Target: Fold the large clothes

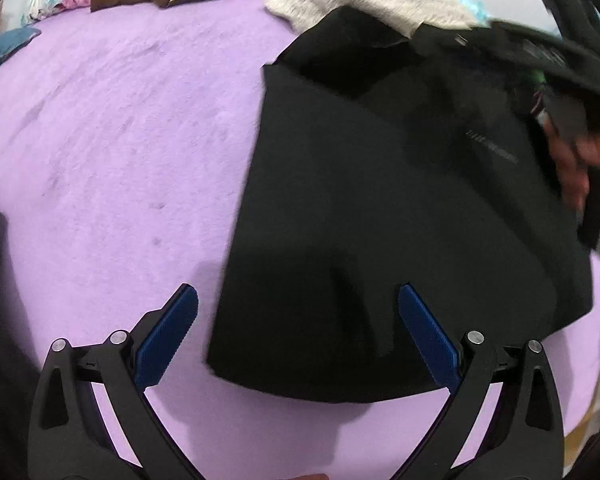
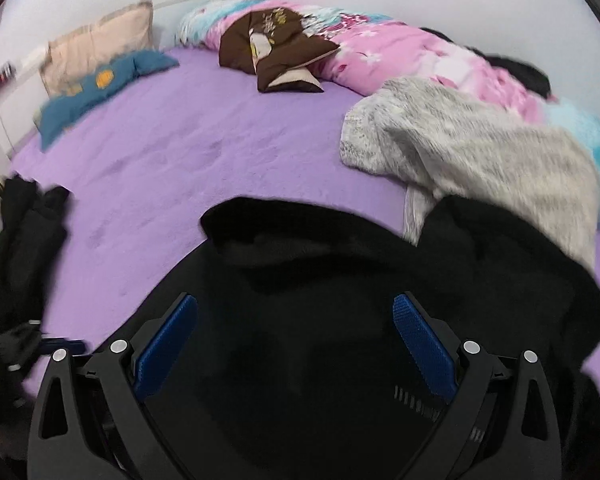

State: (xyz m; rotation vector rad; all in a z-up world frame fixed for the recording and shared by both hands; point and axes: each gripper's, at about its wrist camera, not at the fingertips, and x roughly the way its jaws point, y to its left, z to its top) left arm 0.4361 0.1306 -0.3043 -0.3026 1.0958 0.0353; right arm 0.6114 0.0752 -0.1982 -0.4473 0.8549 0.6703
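A black garment (image 1: 380, 208) lies spread on the purple bedspread (image 1: 112, 152), folded into a broad slab with a straight left edge and a curved hem toward the camera; faint lettering shows on its right part. The left gripper (image 1: 298, 332) hovers over the garment's near hem with its jaws spread wide and nothing between them: the right blue pad (image 1: 426, 336) sits over the black cloth, while the left one is over bare bedspread just beside the garment's left edge. At the garment's right side a blurred hand (image 1: 572, 160) and dark gripper parts appear; their contact with the cloth cannot be made out. In the right wrist view the right gripper (image 2: 296, 340) is likewise open, empty, with both blue fingers (image 2: 168, 344) over the same black garment (image 2: 320, 300), which fills the space under and ahead of it. Just beyond the garment's far right corner a grey knit sweater (image 2: 480, 160) lies crumpled, its lower edge touching or overlapping the black cloth. Behind the sweater runs a pink floral duvet (image 2: 400, 60), with a brown cushion (image 2: 276, 48) on it. Well away from the garment, at the bed's head, rest a teal pillow (image 2: 100, 88) and a beige pillow (image 2: 100, 44). Another dark heap (image 2: 24, 232) sits at the bedspread's left edge.
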